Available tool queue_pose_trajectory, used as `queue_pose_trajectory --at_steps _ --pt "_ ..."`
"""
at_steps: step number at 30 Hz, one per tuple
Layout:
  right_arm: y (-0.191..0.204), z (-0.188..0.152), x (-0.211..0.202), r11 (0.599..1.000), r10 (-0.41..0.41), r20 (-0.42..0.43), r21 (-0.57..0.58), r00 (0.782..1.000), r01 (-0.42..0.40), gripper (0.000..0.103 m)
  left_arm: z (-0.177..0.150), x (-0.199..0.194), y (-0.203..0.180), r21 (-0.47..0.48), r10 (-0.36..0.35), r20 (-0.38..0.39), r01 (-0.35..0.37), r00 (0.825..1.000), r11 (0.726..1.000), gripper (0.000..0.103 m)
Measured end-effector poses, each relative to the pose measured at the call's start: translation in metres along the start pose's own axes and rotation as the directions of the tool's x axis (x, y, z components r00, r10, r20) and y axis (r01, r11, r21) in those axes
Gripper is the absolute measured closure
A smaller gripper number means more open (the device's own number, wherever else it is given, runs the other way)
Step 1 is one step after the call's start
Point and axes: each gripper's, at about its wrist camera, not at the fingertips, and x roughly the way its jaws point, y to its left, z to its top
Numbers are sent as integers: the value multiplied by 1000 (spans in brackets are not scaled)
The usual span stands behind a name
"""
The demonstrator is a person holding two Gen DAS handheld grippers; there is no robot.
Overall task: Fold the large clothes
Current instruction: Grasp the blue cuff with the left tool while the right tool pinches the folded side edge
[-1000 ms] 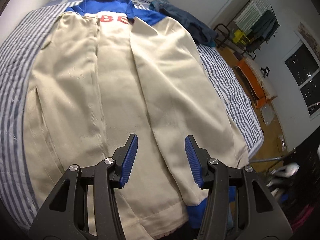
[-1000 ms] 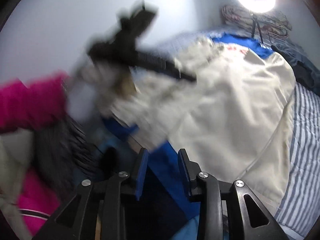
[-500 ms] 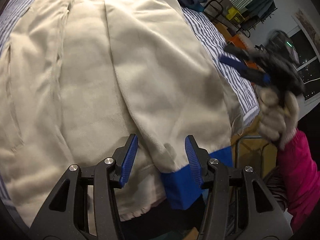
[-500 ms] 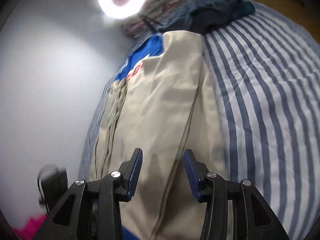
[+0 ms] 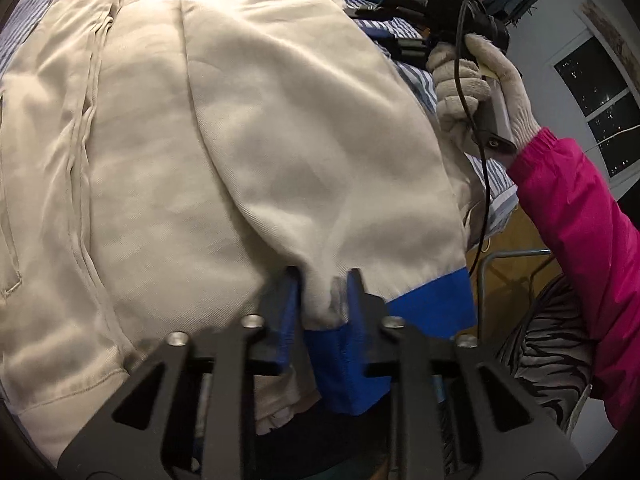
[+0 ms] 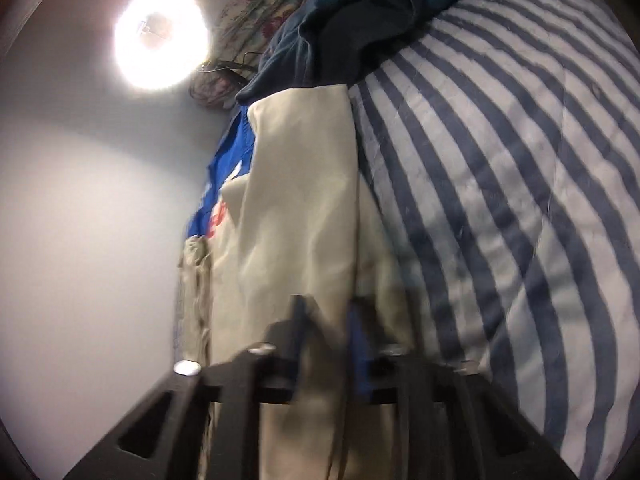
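Matt cream cloth jacket (image 5: 280, 128); striped cloth bedcover (image 6: 500, 184).

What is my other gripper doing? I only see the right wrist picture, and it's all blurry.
Observer: The left gripper is pinching the cream fabric jacket at a sleeve end, just above its blue cuff.
Operator: Who holds my right gripper?
Observer: A hand in a cream knitted glove, with a bright pink sleeve behind it.
Operator: Is it night outside?
Observer: The window on the far wall looks dark.
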Motion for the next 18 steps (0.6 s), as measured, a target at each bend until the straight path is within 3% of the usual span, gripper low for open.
queue_pose_trajectory --at_steps 3,9,12,16,18 --pt "22 3 -10 993 -60 27 -101 998 62 101 2 -3 3 -23 -39 -2 39 999 999 96" --pt "30 29 -36 978 -139 95 -144 986 152 102 5 -8 -26 -5 -155 4 155 988 988 99" --pt "26 35 -30 970 -182 84 -146 980 192 100 8 -1 -46 56 -127 7 126 992 990 99" --pt "21 31 -14 972 -192 -16 -145 981 187 78 7 22 -54 126 -33 -25 36 999 991 99" --pt "25 23 -23 972 -179 -33 -164 983 171 75 7 27 -47 97 -44 -44 48 998 994 98"
